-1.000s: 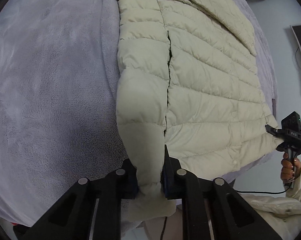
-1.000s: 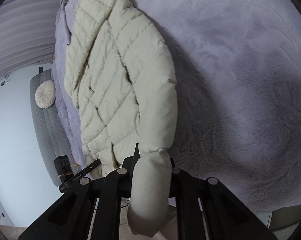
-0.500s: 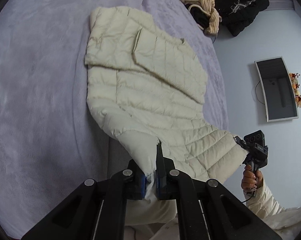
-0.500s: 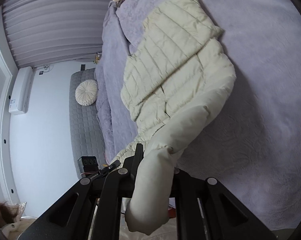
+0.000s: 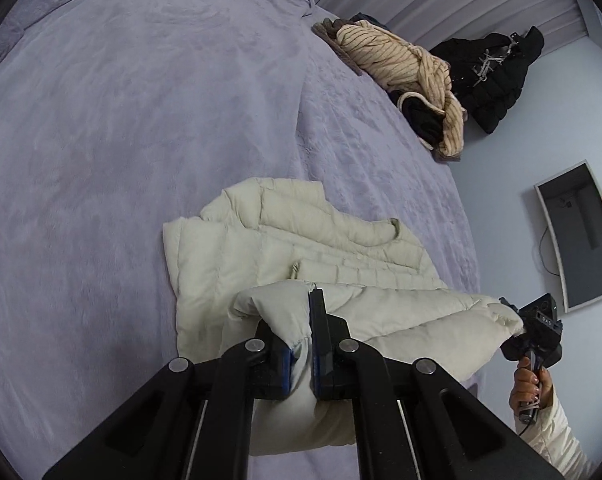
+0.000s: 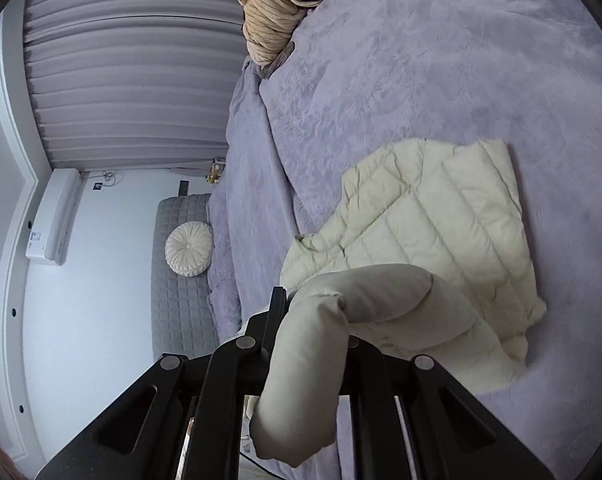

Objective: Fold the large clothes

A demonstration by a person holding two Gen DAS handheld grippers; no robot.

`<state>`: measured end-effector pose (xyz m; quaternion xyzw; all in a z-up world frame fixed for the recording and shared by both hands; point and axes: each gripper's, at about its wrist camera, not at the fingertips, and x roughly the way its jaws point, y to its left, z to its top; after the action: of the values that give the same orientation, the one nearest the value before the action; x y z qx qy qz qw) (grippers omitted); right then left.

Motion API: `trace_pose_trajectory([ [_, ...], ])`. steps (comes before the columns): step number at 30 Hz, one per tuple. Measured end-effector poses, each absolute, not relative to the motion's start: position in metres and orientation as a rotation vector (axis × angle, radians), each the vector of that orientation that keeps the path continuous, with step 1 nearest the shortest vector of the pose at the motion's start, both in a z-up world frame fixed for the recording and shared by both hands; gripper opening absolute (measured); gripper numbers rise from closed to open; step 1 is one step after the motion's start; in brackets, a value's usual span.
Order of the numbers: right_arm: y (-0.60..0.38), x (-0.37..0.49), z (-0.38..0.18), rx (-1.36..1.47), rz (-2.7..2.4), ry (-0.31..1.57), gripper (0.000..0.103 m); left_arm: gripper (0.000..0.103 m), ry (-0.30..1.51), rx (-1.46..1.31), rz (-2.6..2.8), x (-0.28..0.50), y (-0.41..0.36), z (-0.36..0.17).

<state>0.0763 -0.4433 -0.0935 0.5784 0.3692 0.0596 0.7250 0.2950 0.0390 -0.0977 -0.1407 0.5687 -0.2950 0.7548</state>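
Note:
A cream quilted puffer jacket [image 5: 285, 256] lies on the lilac fleece bed cover [image 5: 121, 140], its near end lifted and doubled over toward the collar. My left gripper [image 5: 301, 344] is shut on the jacket's hem and sleeve end, with fabric pinched between its blue pads. In the right wrist view the same jacket [image 6: 441, 220] lies ahead, and my right gripper [image 6: 313, 320] is shut on the other sleeve and hem corner, the cuff drooping over its fingers. The right gripper also shows at the right edge of the left wrist view [image 5: 535, 334], held in a hand.
A striped beige garment [image 5: 397, 60] and a black coat [image 5: 497, 76] lie heaped at the bed's far corner. A wall screen [image 5: 581, 236] hangs to the right. A grey bench with a round cushion [image 6: 189, 250] stands beside the bed, under curtains [image 6: 133, 68].
Both grippers have risen and carried the jacket's lower end up and forward over its body. The flat-lying jacket now looks folded about in half. Both grips on the fabric have held.

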Motion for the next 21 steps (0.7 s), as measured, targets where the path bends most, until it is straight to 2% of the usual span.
trace_pose_trajectory([
  [8, -0.467, 0.125, -0.162, 1.277, 0.026, 0.904, 0.012, 0.009, 1.300, -0.188, -0.544, 0.329, 0.011, -0.157],
  [12, -0.468, 0.130, -0.175, 1.294, -0.012, 0.895, 0.018, 0.011, 1.311, -0.164, -0.499, 0.331, 0.010, -0.161],
  [13, -0.468, 0.131, -0.173, 1.286, -0.016, 0.889, 0.036, 0.011, 1.297, -0.155, -0.496, 0.329, 0.009, -0.158],
  [14, -0.468, 0.132, -0.170, 1.277, -0.014, 0.879, 0.070, 0.012, 1.283, -0.140, -0.497, 0.327, 0.008, -0.154],
  [15, -0.468, 0.133, -0.164, 1.267, -0.005, 0.864, 0.085, 0.012, 1.270, -0.118, -0.496, 0.325, 0.006, -0.149],
  [16, -0.467, 0.134, -0.157, 1.249, -0.003, 0.849, 0.092, 0.012, 1.255, -0.089, -0.494, 0.322, 0.005, -0.144],
  [20, -0.464, 0.136, -0.135, 1.162, -0.008, 0.872, 0.092, 0.013, 1.212, -0.033, -0.503, 0.313, 0.003, -0.128],
  [21, -0.462, 0.134, -0.131, 1.144, -0.009, 0.874, 0.092, 0.030, 1.210, -0.026, -0.508, 0.312, 0.003, -0.126],
])
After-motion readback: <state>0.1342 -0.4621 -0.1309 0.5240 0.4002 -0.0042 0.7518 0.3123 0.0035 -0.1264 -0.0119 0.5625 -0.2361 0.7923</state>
